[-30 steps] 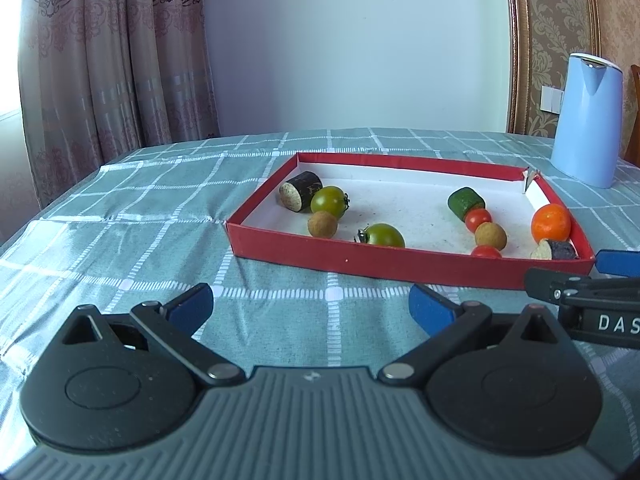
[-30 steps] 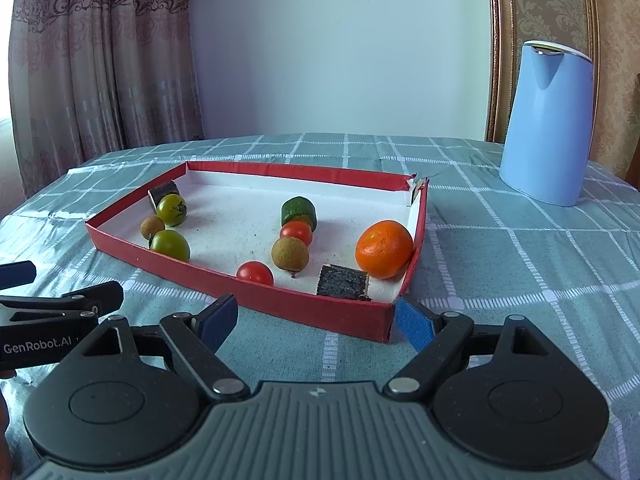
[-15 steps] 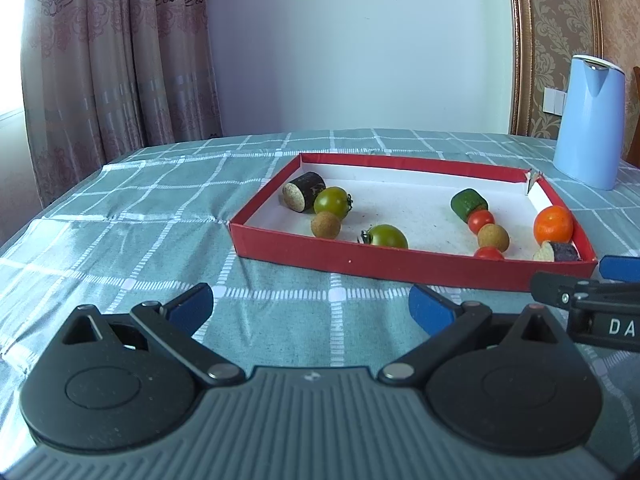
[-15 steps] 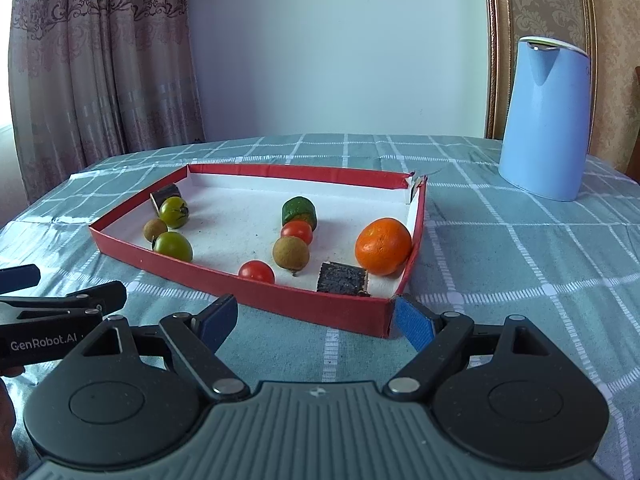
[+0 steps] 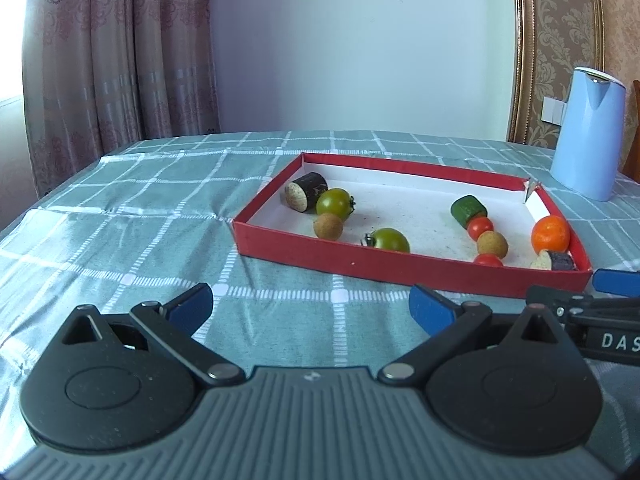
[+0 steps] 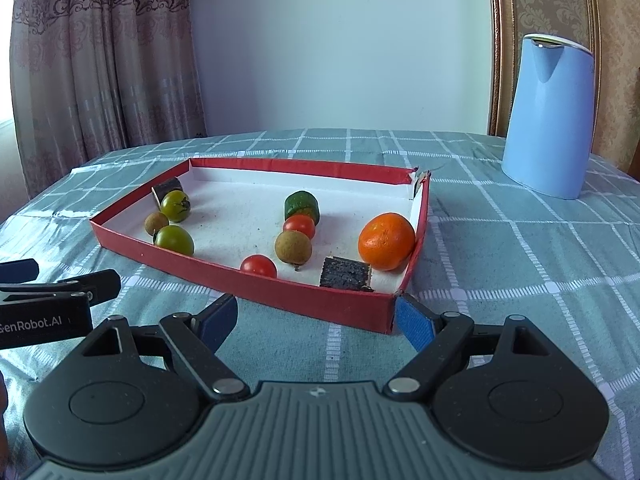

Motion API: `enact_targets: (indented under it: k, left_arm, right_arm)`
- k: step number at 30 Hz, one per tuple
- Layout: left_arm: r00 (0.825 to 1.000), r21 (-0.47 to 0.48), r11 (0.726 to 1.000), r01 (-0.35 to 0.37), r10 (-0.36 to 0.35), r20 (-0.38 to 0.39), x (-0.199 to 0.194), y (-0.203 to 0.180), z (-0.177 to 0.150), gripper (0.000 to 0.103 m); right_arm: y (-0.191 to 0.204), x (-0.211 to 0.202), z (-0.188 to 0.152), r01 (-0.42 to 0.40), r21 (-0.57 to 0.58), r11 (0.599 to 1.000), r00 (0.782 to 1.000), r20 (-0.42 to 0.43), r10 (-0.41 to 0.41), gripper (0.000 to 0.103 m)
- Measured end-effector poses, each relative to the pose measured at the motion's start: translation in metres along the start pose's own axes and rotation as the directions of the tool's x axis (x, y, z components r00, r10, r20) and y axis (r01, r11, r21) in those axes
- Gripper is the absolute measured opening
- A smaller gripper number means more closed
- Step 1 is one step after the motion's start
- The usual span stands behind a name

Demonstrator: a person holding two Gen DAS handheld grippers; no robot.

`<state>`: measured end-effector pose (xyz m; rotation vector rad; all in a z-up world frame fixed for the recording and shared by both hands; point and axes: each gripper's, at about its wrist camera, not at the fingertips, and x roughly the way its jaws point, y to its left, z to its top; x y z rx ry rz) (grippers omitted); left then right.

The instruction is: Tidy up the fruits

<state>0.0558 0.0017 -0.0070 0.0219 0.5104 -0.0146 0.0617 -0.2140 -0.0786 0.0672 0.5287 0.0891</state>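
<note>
A red tray with a white floor lies on the checked cloth. It holds two green tomatoes, two red tomatoes, two brown longans, an orange, a cucumber piece and two dark eggplant pieces. My left gripper is open and empty, short of the tray's near wall. My right gripper is open and empty at the tray's near right corner.
A light blue kettle stands on the table behind and right of the tray. Curtains hang at the back left. Each gripper shows at the edge of the other's view, the right one and the left one.
Both views have tilted up slightly and the tray sits a little lower in frame. The grippers stay open and the fruits have not moved.
</note>
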Motion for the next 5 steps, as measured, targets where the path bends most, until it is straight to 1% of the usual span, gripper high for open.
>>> enact_targets:
  k: [5]
  left_arm:
    - [1.000, 0.034, 0.999, -0.006, 0.005, 0.031, -0.0094, 0.0003, -0.0060, 0.103]
  right_arm:
    - [0.0007, -0.0019, -0.0013, -0.002, -0.011, 1.000, 1.000, -0.003, 0.002, 0.086]
